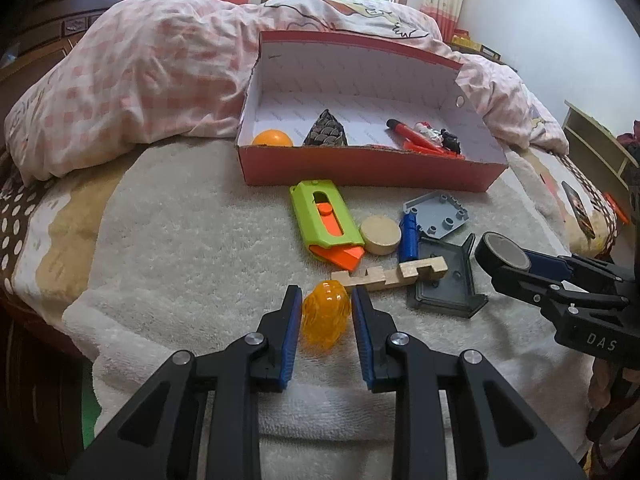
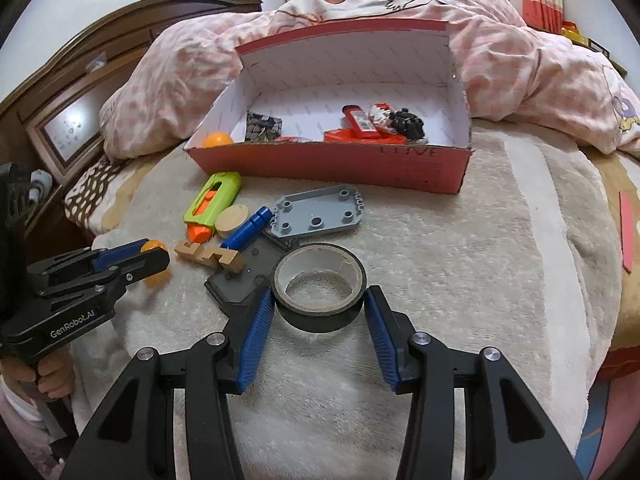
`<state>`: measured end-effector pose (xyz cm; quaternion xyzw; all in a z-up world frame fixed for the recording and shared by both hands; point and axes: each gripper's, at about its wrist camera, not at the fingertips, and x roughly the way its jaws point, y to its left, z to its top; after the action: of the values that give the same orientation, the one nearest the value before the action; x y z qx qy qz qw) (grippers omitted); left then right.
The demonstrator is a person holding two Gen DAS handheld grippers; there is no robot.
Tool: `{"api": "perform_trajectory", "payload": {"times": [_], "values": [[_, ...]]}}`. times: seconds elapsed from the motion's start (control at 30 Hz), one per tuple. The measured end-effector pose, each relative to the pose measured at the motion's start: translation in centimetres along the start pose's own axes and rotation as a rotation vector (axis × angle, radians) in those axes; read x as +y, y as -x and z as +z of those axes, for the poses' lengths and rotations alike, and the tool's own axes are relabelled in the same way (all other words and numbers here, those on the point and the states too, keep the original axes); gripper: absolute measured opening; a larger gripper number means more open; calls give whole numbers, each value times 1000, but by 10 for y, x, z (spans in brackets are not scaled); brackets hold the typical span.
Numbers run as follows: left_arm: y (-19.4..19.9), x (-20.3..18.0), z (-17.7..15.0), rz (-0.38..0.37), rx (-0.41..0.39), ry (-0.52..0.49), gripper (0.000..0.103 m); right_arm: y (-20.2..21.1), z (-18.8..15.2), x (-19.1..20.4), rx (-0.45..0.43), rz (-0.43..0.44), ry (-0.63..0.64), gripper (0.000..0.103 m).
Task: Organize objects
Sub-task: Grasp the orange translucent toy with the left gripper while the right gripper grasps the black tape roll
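Note:
My left gripper (image 1: 326,296) is shut on a clear orange toy (image 1: 326,316) on the beige towel (image 1: 192,240); it also shows in the right wrist view (image 2: 154,258). My right gripper (image 2: 319,300) is shut on a black tape roll (image 2: 319,286), also seen in the left wrist view (image 1: 502,254). On the towel lie a green and orange toy knife (image 1: 326,222), a wooden disc (image 1: 380,234), a blue cylinder (image 1: 408,238), a grey plate (image 1: 440,214), a notched wooden piece (image 1: 394,274) and a dark grey bracket (image 1: 448,280). The red shoebox (image 1: 360,170) stands behind them.
The box holds an orange ball (image 1: 272,138), a patterned dark pouch (image 1: 326,130), red pens (image 1: 416,138) and a small black item (image 1: 450,140). A pink checked quilt (image 1: 140,80) is heaped behind the box. A wooden headboard (image 2: 80,92) stands at the left.

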<state>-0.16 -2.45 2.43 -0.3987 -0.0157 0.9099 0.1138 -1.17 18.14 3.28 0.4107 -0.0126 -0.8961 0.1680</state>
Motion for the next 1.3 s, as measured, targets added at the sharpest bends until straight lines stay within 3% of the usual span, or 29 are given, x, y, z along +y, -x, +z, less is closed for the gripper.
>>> {"api": "perform_trajectory", "payload": {"times": [0.53, 1.3], "values": [[3, -9, 32, -10, -44, -16, 25, 10, 9, -1, -22, 11, -7, 48], [-8, 10, 83, -40, -23, 26, 25, 22, 64, -35, -96, 57, -29, 48]]}}
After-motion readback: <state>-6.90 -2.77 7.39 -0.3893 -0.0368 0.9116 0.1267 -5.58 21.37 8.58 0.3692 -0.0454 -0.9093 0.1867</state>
